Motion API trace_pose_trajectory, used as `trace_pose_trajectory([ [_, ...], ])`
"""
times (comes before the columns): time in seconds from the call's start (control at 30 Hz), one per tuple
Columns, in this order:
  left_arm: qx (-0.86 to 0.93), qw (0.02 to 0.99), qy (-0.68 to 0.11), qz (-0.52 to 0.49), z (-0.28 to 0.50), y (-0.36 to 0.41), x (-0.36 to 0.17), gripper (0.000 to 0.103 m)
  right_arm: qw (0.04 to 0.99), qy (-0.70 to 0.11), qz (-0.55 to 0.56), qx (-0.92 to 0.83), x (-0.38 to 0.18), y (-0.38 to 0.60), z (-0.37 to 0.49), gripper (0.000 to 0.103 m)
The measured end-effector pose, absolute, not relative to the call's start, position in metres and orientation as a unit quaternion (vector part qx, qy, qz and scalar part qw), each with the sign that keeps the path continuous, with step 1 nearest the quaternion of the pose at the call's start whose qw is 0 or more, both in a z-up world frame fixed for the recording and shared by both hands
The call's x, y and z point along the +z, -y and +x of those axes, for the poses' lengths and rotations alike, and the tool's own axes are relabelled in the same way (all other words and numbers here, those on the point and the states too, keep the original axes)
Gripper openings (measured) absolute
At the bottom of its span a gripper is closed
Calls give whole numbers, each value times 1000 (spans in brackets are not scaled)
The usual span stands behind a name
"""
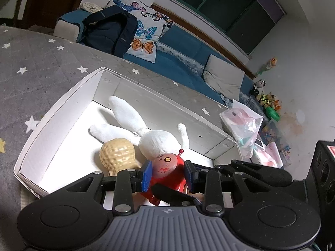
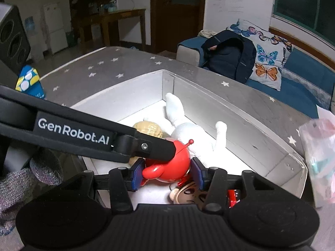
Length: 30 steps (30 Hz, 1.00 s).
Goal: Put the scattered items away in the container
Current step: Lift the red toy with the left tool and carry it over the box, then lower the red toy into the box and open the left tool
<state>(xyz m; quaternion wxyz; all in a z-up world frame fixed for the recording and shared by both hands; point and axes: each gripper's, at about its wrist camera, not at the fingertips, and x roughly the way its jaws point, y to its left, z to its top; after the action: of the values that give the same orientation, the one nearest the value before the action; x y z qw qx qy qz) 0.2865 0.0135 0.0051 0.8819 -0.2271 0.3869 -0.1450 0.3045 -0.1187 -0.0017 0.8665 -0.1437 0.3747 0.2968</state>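
A white cardboard box (image 1: 62, 113) (image 2: 230, 106) sits on a grey star-patterned cover. Inside lie a white plush rabbit (image 1: 159, 140) (image 2: 188, 129), a tan peanut toy (image 1: 118, 153) (image 2: 148, 128) and a brown-haired doll head (image 2: 192, 194). A red round toy figure with a pink face and small antenna (image 1: 167, 167) (image 2: 169, 165) sits at the box's near end. My left gripper (image 1: 168, 174) has its blue pads against both sides of it. My right gripper (image 2: 166, 174) also flanks it, pads close to its sides. The left gripper's black arm (image 2: 83, 133) crosses the right wrist view.
A blue sofa with a butterfly pillow (image 1: 144, 31) and a dark backpack (image 1: 108, 29) stands behind the bed. Plastic bags (image 1: 245, 123) lie right of the box. A blue and yellow packet (image 2: 29, 81) lies at the cover's left edge. A black speaker (image 1: 324, 173) stands at right.
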Motion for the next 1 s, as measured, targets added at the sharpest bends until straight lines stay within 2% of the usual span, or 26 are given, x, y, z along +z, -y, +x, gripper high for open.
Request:
trace_pose_trajectory([
  [0.27, -140, 883, -391, -220, 287, -13, 1, 35, 857, -383, -174, 299, -8, 108, 312, 48],
  [1.0, -133, 889, -382, -214, 273, -15, 8, 35, 862, -383, -152, 295, -5, 113, 303, 49],
])
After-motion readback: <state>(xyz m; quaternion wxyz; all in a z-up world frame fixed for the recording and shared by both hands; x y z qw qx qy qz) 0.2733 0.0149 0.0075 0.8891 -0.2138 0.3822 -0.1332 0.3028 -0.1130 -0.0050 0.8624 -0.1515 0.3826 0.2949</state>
